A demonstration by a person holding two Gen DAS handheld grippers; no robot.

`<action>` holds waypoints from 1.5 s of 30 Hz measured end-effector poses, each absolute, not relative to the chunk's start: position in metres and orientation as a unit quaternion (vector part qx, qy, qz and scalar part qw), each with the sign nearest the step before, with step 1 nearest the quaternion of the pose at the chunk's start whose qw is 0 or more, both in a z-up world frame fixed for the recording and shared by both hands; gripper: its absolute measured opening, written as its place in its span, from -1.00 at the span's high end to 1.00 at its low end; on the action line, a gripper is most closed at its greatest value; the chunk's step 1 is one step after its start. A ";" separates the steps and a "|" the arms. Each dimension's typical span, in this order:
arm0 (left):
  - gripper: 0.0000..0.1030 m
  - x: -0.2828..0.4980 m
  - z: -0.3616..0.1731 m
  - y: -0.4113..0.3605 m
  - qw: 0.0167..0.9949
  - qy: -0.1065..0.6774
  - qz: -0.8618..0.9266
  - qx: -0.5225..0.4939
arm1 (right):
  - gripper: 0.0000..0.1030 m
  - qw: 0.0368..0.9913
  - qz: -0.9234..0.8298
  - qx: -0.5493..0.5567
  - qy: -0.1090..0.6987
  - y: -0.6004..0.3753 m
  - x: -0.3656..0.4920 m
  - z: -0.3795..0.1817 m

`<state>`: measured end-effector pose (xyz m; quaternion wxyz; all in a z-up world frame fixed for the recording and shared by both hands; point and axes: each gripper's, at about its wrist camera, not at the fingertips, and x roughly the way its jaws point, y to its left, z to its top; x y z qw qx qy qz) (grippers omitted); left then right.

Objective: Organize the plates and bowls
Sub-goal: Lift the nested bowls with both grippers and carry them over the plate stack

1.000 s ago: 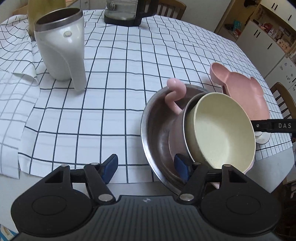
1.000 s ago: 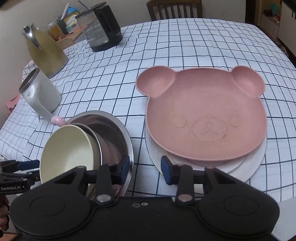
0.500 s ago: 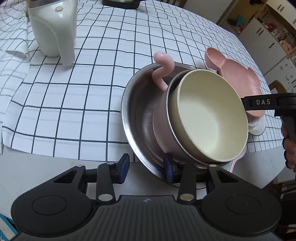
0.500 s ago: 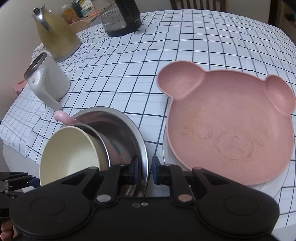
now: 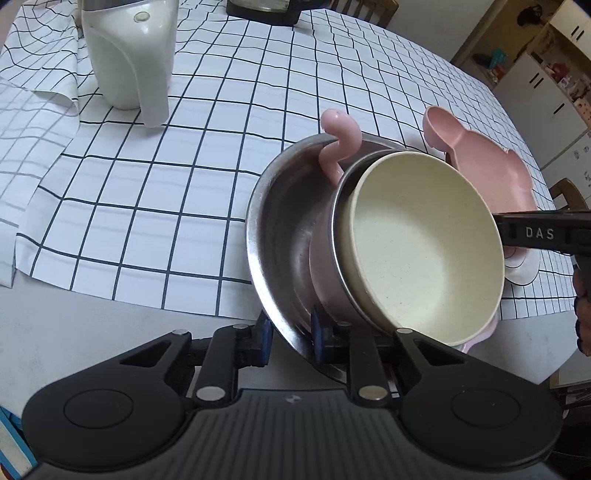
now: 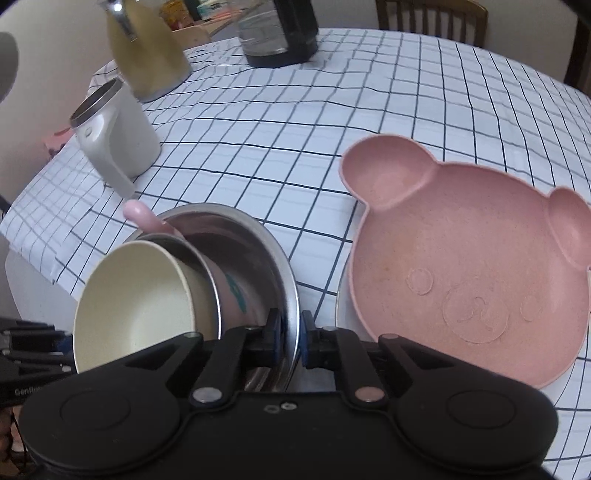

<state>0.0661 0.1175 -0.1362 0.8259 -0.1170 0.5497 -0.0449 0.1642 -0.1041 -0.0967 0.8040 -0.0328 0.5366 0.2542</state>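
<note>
My left gripper [image 5: 288, 341] is at the near rim of the steel bowl [image 5: 280, 236], one blue pad outside the wall, one inside; jaws are closing w/ the rim between them, and I can't tell for sure if both pads press yet. My right gripper [image 6: 290, 338] is clenched on the same steel bowl [image 6: 258, 251] at its opposite rim, thin metal edge pinched btwn the pads. The bowl sits tilted at the table edge, partly past the checked tablecloth [image 5: 184, 122]. Inside it: a pink-walled cup/bowl w/ a curly pink handle [image 5: 340, 144], and nested in that a cream bowl [image 5: 424, 240], its mouth tipped toward the left cam. In the right view the cream bowl [image 6: 136, 295] leans the same way and the pink handle [image 6: 142, 218] pokes over the far rim. Just beside the steel bowl on my right is the pink bear-face plate [image 6: 469, 273], resting on a white plate [image 6: 345, 317] whose edge shows under it; apart from the steel bowl, not touching. Farther back: a white mug-like jug w/ metal rim [image 6: 114, 133], a yellowish kettle [image 6: 147, 55] and a dark glass-sided appliance [image 6: 277, 33], all upright. A wooden chair [image 6: 428, 16] stands behind the table.
</note>
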 end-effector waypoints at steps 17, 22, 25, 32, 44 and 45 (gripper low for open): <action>0.64 0.062 -0.091 0.096 0.854 0.508 -0.072 -0.086 | 0.80 0.835 0.245 -0.005 0.492 -0.135 0.136 -0.052; 0.64 0.078 -0.074 0.075 0.863 0.491 -0.099 -0.061 | 0.80 0.851 0.223 0.012 0.476 -0.157 0.136 -0.032; 0.64 0.092 -0.067 0.060 0.865 0.485 -0.116 -0.049 | 0.80 0.860 0.207 0.025 0.465 -0.174 0.139 -0.021; 0.64 0.126 -0.059 0.017 0.864 0.478 -0.154 -0.019 | 0.80 0.880 0.163 0.048 0.443 -0.215 0.147 -0.007; 0.64 0.183 -0.071 -0.048 0.856 0.478 -0.196 0.027 | 0.80 0.893 0.093 0.077 0.433 -0.274 0.167 -0.018; 0.65 0.187 -0.074 -0.051 0.855 0.480 -0.196 0.028 | 0.80 0.893 0.089 0.080 0.434 -0.277 0.170 -0.022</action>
